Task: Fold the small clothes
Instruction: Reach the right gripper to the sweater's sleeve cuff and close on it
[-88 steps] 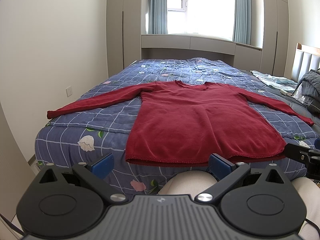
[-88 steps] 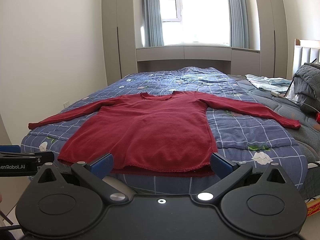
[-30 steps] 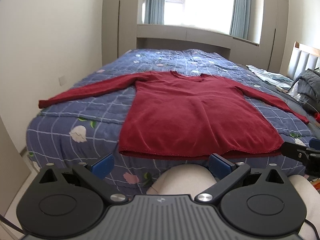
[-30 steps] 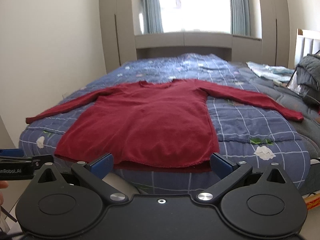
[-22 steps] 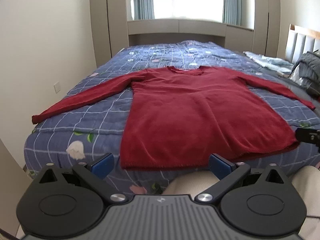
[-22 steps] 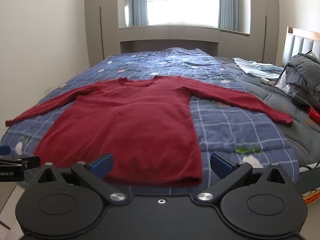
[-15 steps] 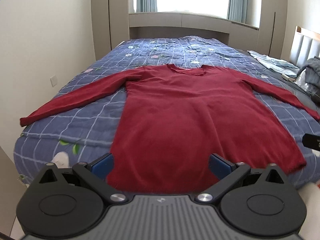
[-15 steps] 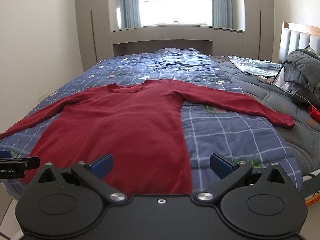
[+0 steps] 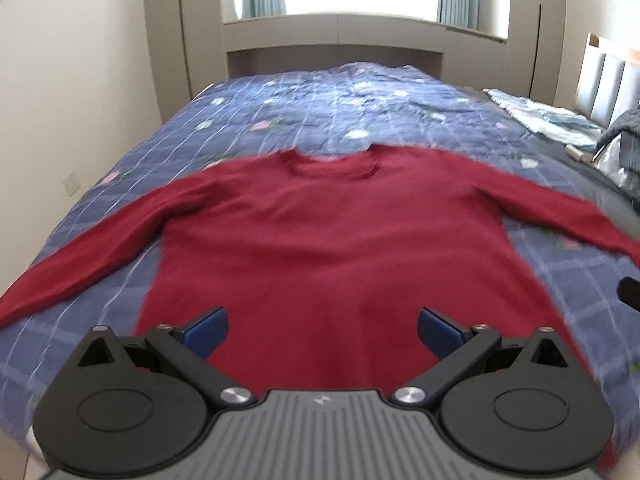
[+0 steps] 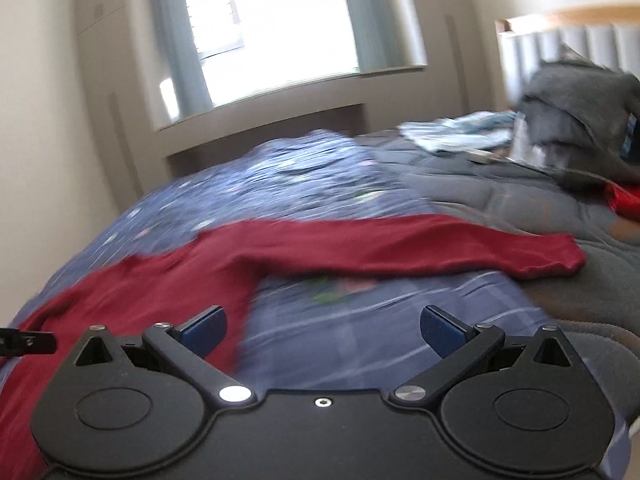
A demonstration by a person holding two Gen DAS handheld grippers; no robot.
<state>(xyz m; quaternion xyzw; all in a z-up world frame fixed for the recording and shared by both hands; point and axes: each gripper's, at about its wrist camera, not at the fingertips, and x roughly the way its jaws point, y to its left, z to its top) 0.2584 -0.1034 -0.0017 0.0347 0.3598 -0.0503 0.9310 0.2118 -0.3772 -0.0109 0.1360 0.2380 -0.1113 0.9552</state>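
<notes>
A dark red long-sleeved sweater (image 9: 340,248) lies flat on the bed, neckline away from me, both sleeves spread out. My left gripper (image 9: 322,330) is open and empty, held over the sweater's lower body. My right gripper (image 10: 322,330) is open and empty, over the quilt just right of the sweater's body (image 10: 132,304). The right sleeve (image 10: 420,246) runs across in front of it, with the cuff at the right. Both views are motion-blurred.
The bed has a blue checked floral quilt (image 9: 328,108). A grey duvet (image 10: 472,192), a light blue garment (image 10: 460,132), a dark grey heap (image 10: 580,120) and something red (image 10: 624,200) lie toward the headboard at right. A wall is at left.
Both grippers have moved forward over the bed. The left one came in over the sweater's hem. The right one swung right and tilted toward the right sleeve. Both stayed open.
</notes>
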